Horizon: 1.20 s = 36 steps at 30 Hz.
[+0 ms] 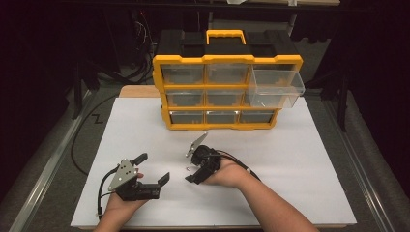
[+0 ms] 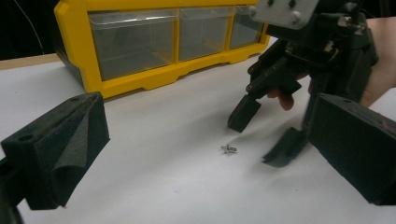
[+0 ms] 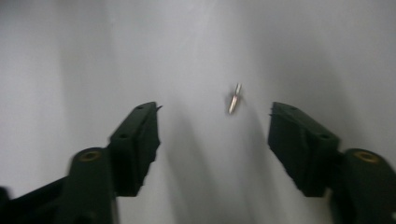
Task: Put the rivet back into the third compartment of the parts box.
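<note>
Underneath, white board (image 1: 300, 159) on grey table (image 1: 58, 193), dark room around.

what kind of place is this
Probably a lab or workshop recording bench: a white board on a table in a dark room, a yellow parts organiser with clear drawers, and a small screw between hand-held tongs.

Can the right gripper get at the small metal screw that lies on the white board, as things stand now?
Probably yes. The right gripper points at the small metal screw with its jaws apart, one on each side of it and not touching. Only bare white board lies between them, and the left gripper stays off to the side.
</note>
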Available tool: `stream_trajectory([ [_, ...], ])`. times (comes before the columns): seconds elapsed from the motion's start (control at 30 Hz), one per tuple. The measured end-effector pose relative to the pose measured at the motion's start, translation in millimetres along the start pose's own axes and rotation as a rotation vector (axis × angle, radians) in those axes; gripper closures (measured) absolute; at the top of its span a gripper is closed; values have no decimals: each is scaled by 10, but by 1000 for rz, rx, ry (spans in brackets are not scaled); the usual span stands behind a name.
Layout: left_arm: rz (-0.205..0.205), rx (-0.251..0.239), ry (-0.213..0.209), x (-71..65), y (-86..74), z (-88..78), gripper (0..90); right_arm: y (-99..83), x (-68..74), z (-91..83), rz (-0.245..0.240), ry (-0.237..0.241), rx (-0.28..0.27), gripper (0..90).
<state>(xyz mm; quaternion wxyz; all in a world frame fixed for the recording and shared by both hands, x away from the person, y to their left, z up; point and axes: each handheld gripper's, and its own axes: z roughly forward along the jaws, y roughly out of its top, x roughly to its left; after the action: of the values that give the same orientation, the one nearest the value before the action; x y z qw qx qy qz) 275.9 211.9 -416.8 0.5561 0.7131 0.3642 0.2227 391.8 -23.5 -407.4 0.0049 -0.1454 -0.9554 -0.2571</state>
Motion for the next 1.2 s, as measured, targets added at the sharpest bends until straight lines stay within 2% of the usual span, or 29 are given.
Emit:
stream_trajectory([
  [0.13, -4, -4, -1, 4, 0, -4, 4, 97, -28, 53, 10, -13, -4, 618],
  [0.23, -6, -9, -2, 4, 1, -8, 4, 143, -50, 100, 15, -38, 11, 702],
  [0.3, -5, -11, -4, 5, 2, -10, 4, 158, -59, 135, 16, -37, 27, 752],
  [0.33, -5, -12, -5, 6, 2, -10, 4, 157, -56, 144, -3, -60, 28, 791],
  [0.4, -5, -13, -6, 10, 3, -11, 5, 155, -61, 147, -9, -74, 26, 830],
  [0.5, -5, -13, -6, 12, 3, -10, 4, 162, -59, 138, -17, -69, 34, 837],
  [0.6, -4, -12, -7, 6, 2, -7, 4, 146, -54, 101, -15, -33, 47, 838],
  [0.63, -4, -11, -6, 4, 1, -4, 4, 138, -46, 88, -19, -35, 53, 838],
  [0.8, -2, -6, -4, 1, 0, 4, 4, 41, -18, -40, -37, -18, 63, 838],
  [0.97, -1, -5, 0, -3, -1, 9, 4, -145, -24, -174, -33, -13, 81, 838],
  [1.2, 2, 1, 3, -3, -4, 17, 5, -506, -99, -363, 7, -30, 84, 838],
])
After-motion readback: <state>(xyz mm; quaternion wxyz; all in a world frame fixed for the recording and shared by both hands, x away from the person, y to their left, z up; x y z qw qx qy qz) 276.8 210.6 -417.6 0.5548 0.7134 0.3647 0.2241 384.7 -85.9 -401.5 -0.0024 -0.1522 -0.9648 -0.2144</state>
